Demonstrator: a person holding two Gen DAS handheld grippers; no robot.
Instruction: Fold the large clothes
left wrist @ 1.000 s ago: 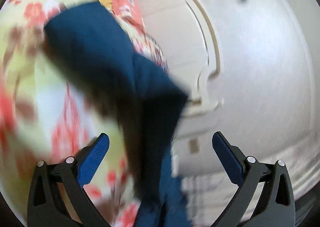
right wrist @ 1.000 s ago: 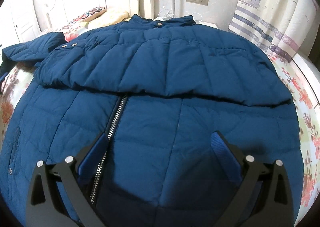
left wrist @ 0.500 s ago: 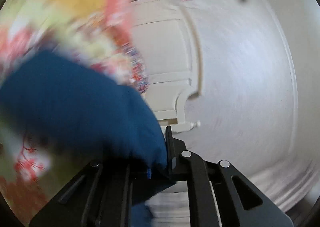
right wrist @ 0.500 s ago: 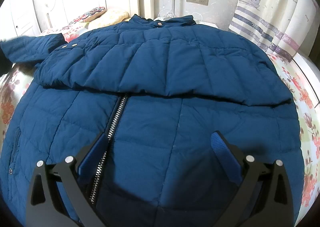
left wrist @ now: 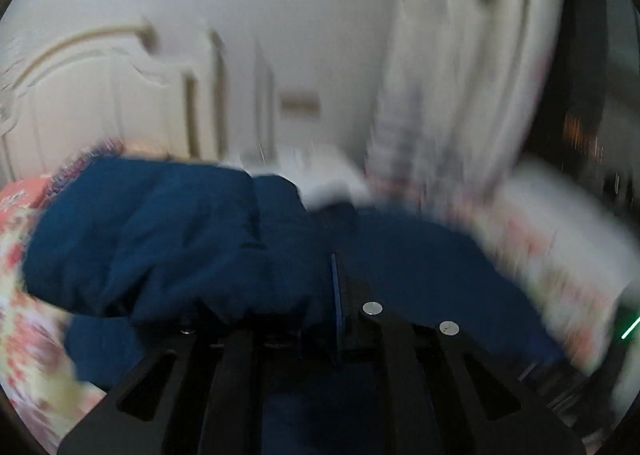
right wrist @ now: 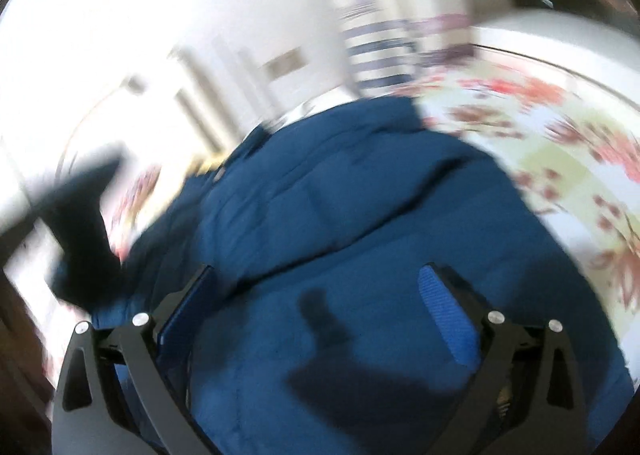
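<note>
The dark blue quilted puffer jacket lies spread on the bed with the floral red-and-cream sheet, its upper part doubled down over the body along a crosswise fold. That first fold looks done. The sleeve fold appears to be in progress: the left gripper is clenched on a bunched, padded blue sleeve end, which it holds raised above the sheet near the white headboard. The right gripper hovers over the jacket's lower body with its jaws spread wide and nothing between them. Both views are blurred, so finer details cannot be read. Judging from this, the sleeve has yet to be laid across the body, and the final folds into a compact bundle are left.
</note>
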